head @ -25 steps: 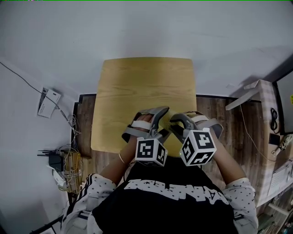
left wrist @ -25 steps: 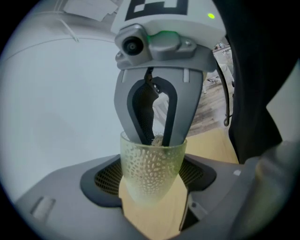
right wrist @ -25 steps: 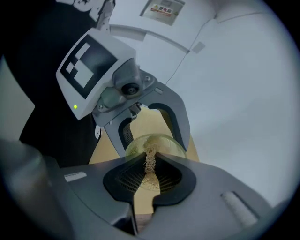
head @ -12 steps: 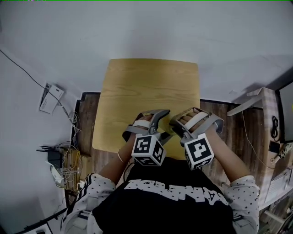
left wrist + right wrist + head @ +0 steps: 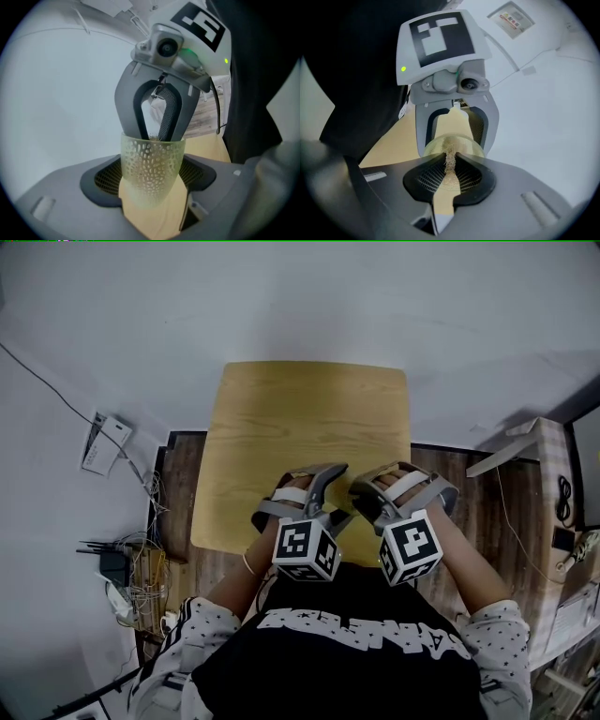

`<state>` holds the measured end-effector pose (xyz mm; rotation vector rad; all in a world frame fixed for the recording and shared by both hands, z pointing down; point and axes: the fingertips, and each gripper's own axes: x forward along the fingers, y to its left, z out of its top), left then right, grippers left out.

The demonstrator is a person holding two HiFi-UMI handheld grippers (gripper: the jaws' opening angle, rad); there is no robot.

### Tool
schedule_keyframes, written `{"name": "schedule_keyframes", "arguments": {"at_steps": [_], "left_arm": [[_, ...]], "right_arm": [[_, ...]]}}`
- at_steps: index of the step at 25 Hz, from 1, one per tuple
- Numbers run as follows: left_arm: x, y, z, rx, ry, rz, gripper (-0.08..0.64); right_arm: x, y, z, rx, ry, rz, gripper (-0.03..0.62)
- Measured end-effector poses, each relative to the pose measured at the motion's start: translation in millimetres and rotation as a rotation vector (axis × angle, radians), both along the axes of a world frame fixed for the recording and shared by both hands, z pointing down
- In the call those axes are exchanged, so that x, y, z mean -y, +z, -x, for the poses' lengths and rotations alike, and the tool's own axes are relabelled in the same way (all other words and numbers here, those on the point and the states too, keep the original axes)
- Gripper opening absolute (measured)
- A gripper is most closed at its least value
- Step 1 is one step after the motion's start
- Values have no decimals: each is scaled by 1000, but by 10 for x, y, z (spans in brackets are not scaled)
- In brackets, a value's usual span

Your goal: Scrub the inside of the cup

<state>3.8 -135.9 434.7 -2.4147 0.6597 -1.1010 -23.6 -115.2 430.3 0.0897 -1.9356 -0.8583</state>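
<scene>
The left gripper point(image 5: 151, 183) is clamping the translucent mesh-patterned cup point(image 5: 150, 157) above the wooden table's point(image 5: 309, 418) near edge. The right gripper point(image 5: 450, 174), closed on a tan fibrous scrubber point(image 5: 450, 161), is dipping into the cup. It has tilted slightly since a second ago, so scrubbing appears under way.

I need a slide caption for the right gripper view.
Right gripper shut on a beige fibrous scrubber at the mouth of the cup; left gripper holds it.

a modest home or office room: wooden table point(image 5: 309, 427), router point(image 5: 111, 563), tangled floor cables point(image 5: 142, 589).
</scene>
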Motion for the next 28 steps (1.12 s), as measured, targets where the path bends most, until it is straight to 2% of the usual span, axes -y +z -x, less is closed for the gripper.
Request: {"name": "schedule_keyframes", "arguments": {"at_steps": [4,8,13,24,26,28], "left_arm": [[9,-33,5,69,13,-75,371],[-25,1,11,119,25,-106,371],[-42,32,2,153,44,-145,371],[15,75,6,187,66,-257,373],[31,60,7,177,60,-277,373],[47,45,3,159,51,-280,373]], "right_arm": [[-12,2,13,154,126,190,66],[-57,14,26,266,209,326,64],[-95,-7,37,405,318,532,64],[23,-31,16,834,658,1094,66],[49,-54,-1,911,683,1153,66],[69,-74,-28,935,682,1119,67]]}}
